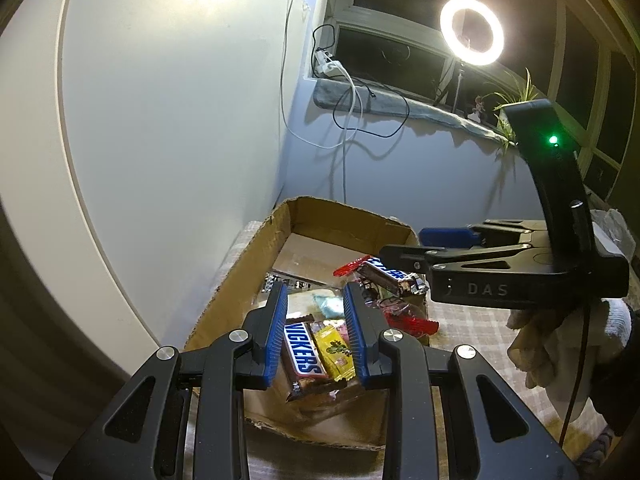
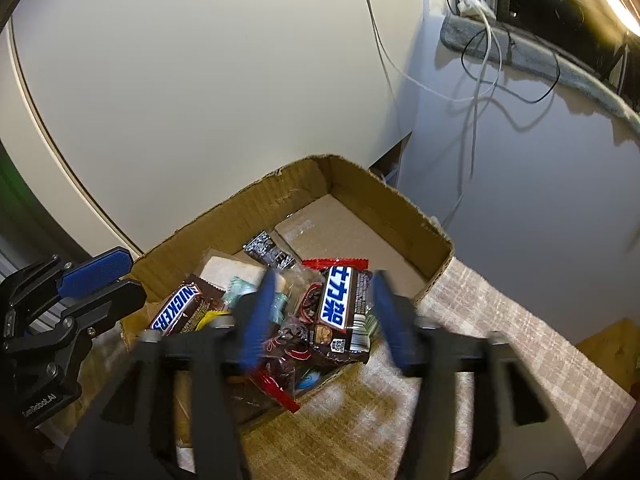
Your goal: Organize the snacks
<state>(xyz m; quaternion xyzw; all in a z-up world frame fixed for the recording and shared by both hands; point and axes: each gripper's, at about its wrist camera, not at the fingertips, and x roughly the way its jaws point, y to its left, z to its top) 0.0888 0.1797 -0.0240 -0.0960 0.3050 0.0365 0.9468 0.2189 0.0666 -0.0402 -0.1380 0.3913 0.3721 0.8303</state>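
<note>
An open cardboard box [image 1: 240,264] [image 2: 224,216] holds several snacks. A Snickers bar [image 1: 303,354] [image 2: 176,308] lies near the front beside a yellow candy packet [image 1: 334,350]. A brown bar with blue-and-white lettering [image 2: 340,312] [image 1: 390,276] rests on red-edged clear packets [image 2: 280,384]. My left gripper [image 1: 316,332] is open and empty above the Snickers bar. My right gripper [image 2: 320,316] is open and empty, blurred, just above the brown bar; it also shows in the left wrist view [image 1: 400,254].
The box sits on a checked cloth [image 2: 480,340] against a white panel [image 1: 180,100]. A windowsill [image 1: 380,100] with cables, a ring light [image 1: 472,31] and a plant [image 1: 516,96] is behind. A small dark packet [image 2: 270,256] lies farther back in the box.
</note>
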